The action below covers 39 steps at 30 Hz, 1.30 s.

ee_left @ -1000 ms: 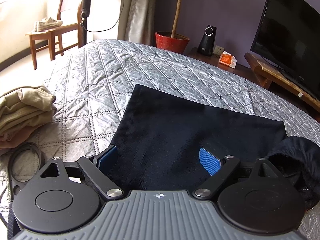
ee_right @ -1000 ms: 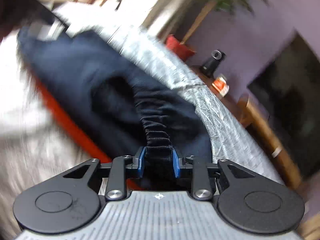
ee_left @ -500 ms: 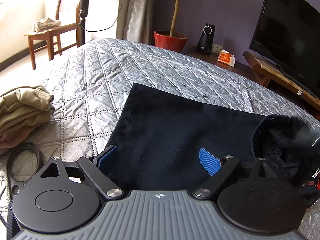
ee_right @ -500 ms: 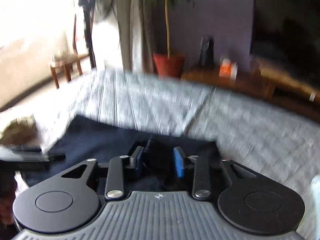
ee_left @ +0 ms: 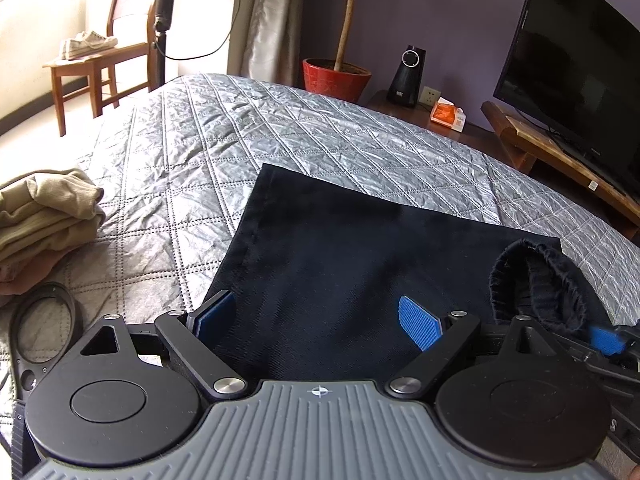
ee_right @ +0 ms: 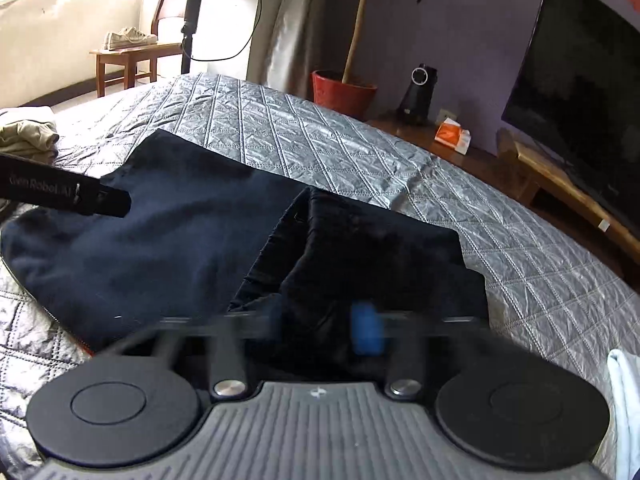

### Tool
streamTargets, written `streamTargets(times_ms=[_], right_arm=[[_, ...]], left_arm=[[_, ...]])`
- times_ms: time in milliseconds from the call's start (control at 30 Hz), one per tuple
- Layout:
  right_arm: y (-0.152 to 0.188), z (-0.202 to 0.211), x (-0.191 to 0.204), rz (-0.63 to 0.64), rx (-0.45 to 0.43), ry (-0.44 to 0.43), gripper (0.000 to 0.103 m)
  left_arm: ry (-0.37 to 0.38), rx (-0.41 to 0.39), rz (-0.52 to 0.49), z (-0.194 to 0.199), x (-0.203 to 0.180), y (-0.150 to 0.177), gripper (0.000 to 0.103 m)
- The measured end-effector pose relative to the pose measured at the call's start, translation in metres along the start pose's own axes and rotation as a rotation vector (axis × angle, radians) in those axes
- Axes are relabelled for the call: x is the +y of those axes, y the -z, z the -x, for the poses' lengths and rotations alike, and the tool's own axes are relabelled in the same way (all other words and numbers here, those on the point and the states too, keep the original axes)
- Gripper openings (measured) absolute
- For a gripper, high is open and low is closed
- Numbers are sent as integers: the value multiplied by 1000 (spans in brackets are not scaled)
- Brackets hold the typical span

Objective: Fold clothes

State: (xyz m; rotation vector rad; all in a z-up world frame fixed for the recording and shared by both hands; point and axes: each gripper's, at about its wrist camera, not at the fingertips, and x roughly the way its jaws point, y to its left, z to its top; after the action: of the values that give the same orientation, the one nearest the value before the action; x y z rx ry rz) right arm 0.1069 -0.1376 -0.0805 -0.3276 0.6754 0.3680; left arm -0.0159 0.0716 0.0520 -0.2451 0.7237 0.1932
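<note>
A dark navy garment (ee_left: 360, 264) lies flat on the grey quilted bed (ee_left: 280, 140). My left gripper (ee_left: 316, 320) hovers open over its near edge, with nothing between the blue pads. The garment's elastic waistband (ee_left: 536, 280) stands up in a loop at the right, folded over onto the flat part. My right gripper (ee_right: 320, 326) is blurred, and its jaws are closing with bunched dark cloth (ee_right: 340, 264) between them. The right gripper (ee_left: 608, 340) also shows at the edge of the left wrist view, and the left gripper (ee_right: 64, 196) as a black bar in the right wrist view.
Folded beige clothes (ee_left: 44, 216) lie at the bed's left, with a black ring-shaped part (ee_left: 40, 320) near them. Something white (ee_right: 624, 400) sits at the near right. Beyond the bed are a red plant pot (ee_left: 336, 78), a TV (ee_left: 580, 68) on a wooden stand, and a chair (ee_left: 92, 68).
My right gripper swung across with the waistband and laid it over the garment's right side; its jaws widened, then narrowed. The left gripper stayed open in place.
</note>
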Motion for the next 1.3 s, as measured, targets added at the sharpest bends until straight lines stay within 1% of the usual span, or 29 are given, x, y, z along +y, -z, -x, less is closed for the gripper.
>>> streamTargets(times_ms=[67,133,200,233,267,300,367,433,467,500,533,567,633,667,700,767,900,967,1000,1100,1133,1200,1233,1267,1300], right_arm=[[-4,3,-2,-11,-19,3,19],[-9,3,1,16,-14,-2,20],[-10,1,6,49,3,-21,32],[-9,1,8,59,-3,-35,35],[-8,2,10,66,-7,-52,44],[-8,2,12,72,-5,-73,56],[-7,2,21,112,-14,-74,65],[-6,-3,29,161,-3,-62,64],[-5,-8,29,167,18,-62,59],[-3,-14,30,174,38,-59,49],[-2,-20,28,181,55,-54,45],[-1,-23,27,188,59,-57,45],[0,-21,27,202,50,-58,36],[1,-18,28,215,38,-55,27],[1,-16,28,232,28,-51,24],[4,-12,32,305,19,-43,22],[14,-3,42,512,15,-20,21],[22,3,43,594,11,-3,21],[25,6,42,625,8,7,21],[33,13,37,668,7,44,21],[36,12,35,670,24,43,22],[36,9,32,617,81,18,26],[32,13,28,548,74,-11,29],[24,19,22,457,65,-61,31],[16,26,15,356,43,-101,32]], left_arm=[[-3,-1,4,0,1,0,92],[-5,-3,6,0,2,0,92],[-7,-5,8,0,2,-1,92],[-8,-5,9,0,2,-1,92],[-10,-4,11,0,3,-1,92],[-11,-2,11,0,3,-1,92],[-14,1,8,0,4,0,92],[-34,6,-28,-2,-1,1,92],[-46,9,-50,-2,-3,2,92],[-53,15,-71,-3,-6,3,92],[-57,22,-84,-4,-7,4,92],[-60,27,-92,-5,-7,5,92],[-70,41,-109,-8,-8,7,92],[-80,57,-118,-10,-7,8,92],[-88,78,-124,-13,-7,9,92],[-96,113,-131,-18,-6,11,92],[-104,122,-160,-20,-7,14,92],[-120,129,-182,-22,-8,16,92],[-125,132,-188,-23,-9,17,93],[-133,134,-194,-23,-8,18,95],[-134,134,-194,-23,-8,18,95],[-135,135,-195,-23,-8,18,96],[-136,135,-195,-23,-8,18,96],[-136,136,-194,-23,-8,17,96],[-136,136,-192,-23,-8,17,96]])
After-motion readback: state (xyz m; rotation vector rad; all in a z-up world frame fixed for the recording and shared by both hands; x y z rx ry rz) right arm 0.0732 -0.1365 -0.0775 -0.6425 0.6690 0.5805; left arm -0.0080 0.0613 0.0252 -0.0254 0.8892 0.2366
